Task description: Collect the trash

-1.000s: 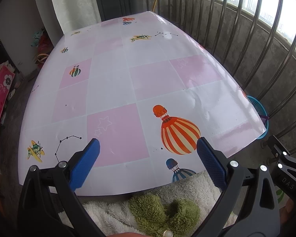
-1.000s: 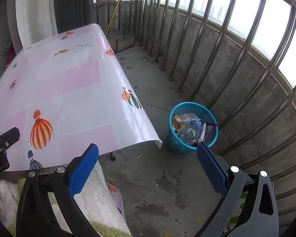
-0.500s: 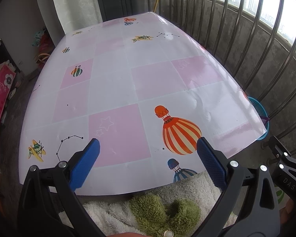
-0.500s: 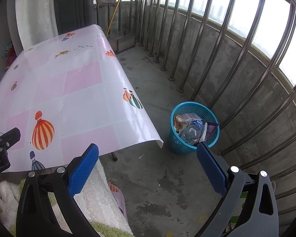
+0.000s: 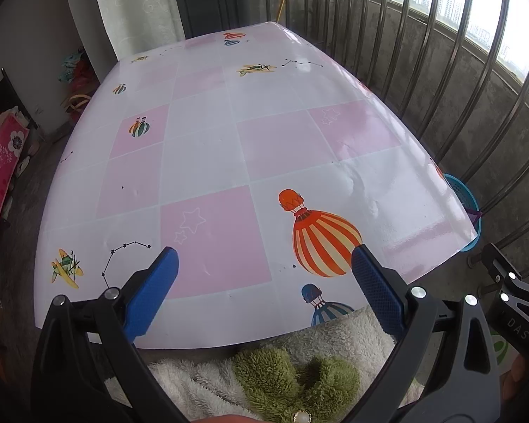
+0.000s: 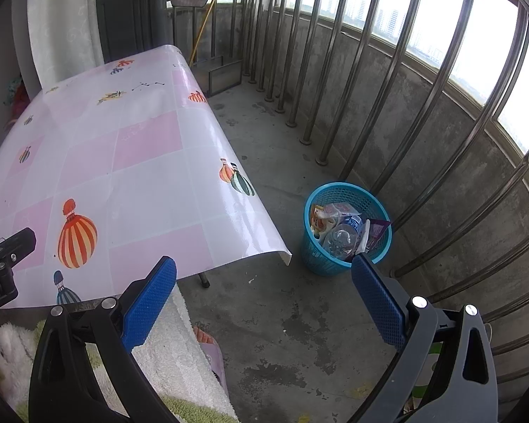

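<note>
Looking done: I'm seeing no trash on the table or floor. Trash is sitting in the bin, center-right of the right view. I'm holding left gripper and right gripper spread wide, both empty.

the table hides most of the blue basket in the left wrist view, the trash labels in the basket are too small to read, and the right gripper is cut off by the frame's edge.
</note>
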{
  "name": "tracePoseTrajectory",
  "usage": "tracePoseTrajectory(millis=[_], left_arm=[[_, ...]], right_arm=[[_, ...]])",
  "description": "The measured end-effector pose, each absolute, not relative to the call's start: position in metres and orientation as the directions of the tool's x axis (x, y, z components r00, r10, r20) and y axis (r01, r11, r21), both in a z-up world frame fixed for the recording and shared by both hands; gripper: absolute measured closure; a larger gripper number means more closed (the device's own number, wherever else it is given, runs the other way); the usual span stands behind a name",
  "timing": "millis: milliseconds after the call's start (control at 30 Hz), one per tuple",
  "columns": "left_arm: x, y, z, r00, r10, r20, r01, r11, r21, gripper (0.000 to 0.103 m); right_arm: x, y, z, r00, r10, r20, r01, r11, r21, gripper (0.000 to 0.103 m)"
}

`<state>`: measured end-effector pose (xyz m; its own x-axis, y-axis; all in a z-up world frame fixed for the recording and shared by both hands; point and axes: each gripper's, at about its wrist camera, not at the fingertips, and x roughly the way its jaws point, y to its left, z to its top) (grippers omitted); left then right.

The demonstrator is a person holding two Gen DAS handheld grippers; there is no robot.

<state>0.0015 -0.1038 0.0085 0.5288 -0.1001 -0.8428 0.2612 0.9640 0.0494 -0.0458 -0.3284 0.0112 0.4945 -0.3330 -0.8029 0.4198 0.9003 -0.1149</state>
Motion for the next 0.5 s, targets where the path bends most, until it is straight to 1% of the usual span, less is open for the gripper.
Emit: tracePoseTrajectory(millis=[500], left_arm=[[0.0014, -0.1035, 0.0086, 0.529, -0.101, -0.843, 0.262, 0.964, 0.048, 0.009]], right_arm=[[-0.0459, -0.3266, 0.0127, 0.495, -0.332, -0.803, 0.420, 0.901, -0.114, 0.006]])
